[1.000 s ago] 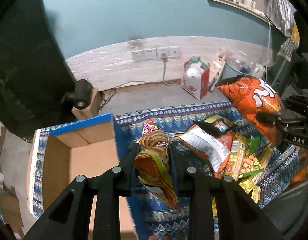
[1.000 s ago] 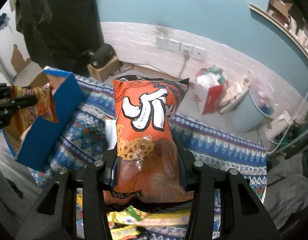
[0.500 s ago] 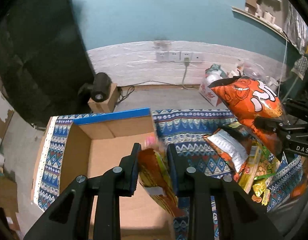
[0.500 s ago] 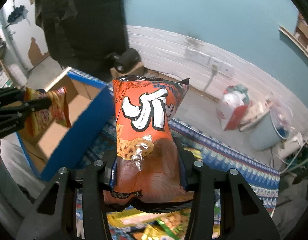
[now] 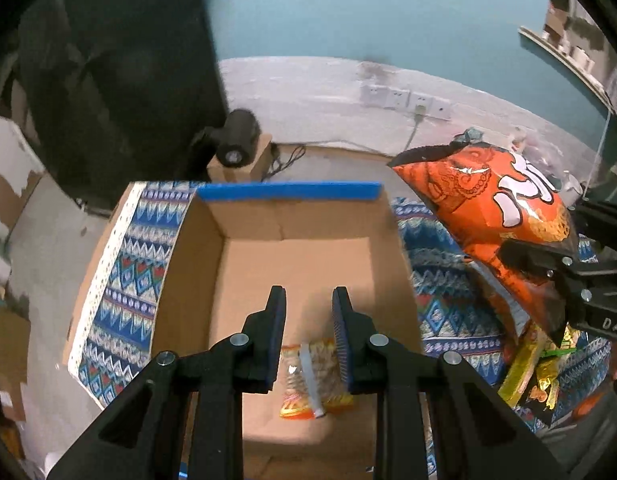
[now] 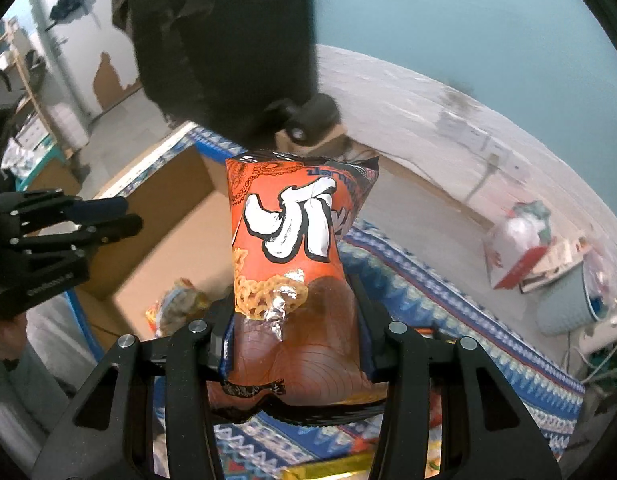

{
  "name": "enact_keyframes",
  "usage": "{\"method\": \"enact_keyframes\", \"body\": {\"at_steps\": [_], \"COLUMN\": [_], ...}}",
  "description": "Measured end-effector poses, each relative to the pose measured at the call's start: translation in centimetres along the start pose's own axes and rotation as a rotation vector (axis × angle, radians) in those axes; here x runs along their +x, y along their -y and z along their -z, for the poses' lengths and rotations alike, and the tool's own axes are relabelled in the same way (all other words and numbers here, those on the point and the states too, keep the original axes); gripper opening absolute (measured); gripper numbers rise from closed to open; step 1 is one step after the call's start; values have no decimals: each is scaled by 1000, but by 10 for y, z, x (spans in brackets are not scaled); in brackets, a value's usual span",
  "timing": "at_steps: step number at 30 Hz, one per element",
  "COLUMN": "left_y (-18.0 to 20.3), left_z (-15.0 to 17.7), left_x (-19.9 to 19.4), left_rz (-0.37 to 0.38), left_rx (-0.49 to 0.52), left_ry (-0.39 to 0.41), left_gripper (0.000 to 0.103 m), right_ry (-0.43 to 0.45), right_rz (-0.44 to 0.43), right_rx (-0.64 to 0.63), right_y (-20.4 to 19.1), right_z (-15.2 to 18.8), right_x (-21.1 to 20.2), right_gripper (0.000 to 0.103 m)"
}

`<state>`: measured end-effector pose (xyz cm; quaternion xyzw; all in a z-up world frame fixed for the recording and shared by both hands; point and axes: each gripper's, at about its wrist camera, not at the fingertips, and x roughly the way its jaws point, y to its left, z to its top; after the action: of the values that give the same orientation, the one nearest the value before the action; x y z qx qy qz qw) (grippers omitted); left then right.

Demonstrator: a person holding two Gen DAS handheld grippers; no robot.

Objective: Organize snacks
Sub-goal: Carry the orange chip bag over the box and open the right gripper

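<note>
My left gripper (image 5: 308, 300) is open and empty above an open cardboard box (image 5: 300, 264); it also shows in the right wrist view (image 6: 124, 216). A small orange-yellow snack packet (image 5: 314, 380) lies on the box floor below the fingers; it also shows in the right wrist view (image 6: 176, 304). My right gripper (image 6: 292, 320) is shut on a large orange chip bag (image 6: 292, 248), held upright in the air to the right of the box. That bag also shows in the left wrist view (image 5: 496, 200).
The box sits on a blue patterned cloth (image 5: 124, 272) on the table. Several loose snack packets (image 5: 540, 364) lie to the box's right. A black spotlight on a small box (image 5: 236, 144) stands on the floor behind. A red-white bag (image 6: 524, 240) stands by the wall.
My left gripper moved left over the box, opened and let go of the small packet, which now lies in the box. My right gripper carried the orange bag left toward the box.
</note>
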<state>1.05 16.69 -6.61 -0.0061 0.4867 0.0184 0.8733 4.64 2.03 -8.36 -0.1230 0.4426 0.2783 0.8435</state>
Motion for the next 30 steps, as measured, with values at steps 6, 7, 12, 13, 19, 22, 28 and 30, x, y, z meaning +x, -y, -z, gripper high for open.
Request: {"method": "enact_keyframes", "body": {"at_steps": [6, 7, 12, 13, 19, 22, 28, 30], "left_y": [-27, -32, -53, -56, -69, -69, -68, -68], "left_z": [9, 10, 17, 18, 22, 21, 19, 18], "left_x": [5, 5, 9, 10, 7, 4, 6, 8], "left_rz": [-29, -37, -83, -86, -116, -137, -171, -169], "left_rx": [-50, -57, -82, -89, -108, -101, -87, -91], "left_ry": [-34, -36, -54, -61, -64, -56, -67, -79], "left_gripper": [24, 25, 25, 26, 53, 67, 78, 78], "right_ry": [-38, -42, -72, -80, -115, -125, -137, -122], "right_rz": [-35, -37, -61, -66, -91, -98, -110, -98], "right_rx": [-45, -48, -71, -78, -103, -118, -119, -117], "right_y": [-33, -36, -57, -63, -83, -92, -95, -93], "right_z": [-12, -13, -21, -22, -26, -27, -29, -29], "right_x": [26, 28, 49, 55, 77, 85, 90, 85], "right_gripper": [45, 45, 45, 45, 45, 46, 62, 69]}}
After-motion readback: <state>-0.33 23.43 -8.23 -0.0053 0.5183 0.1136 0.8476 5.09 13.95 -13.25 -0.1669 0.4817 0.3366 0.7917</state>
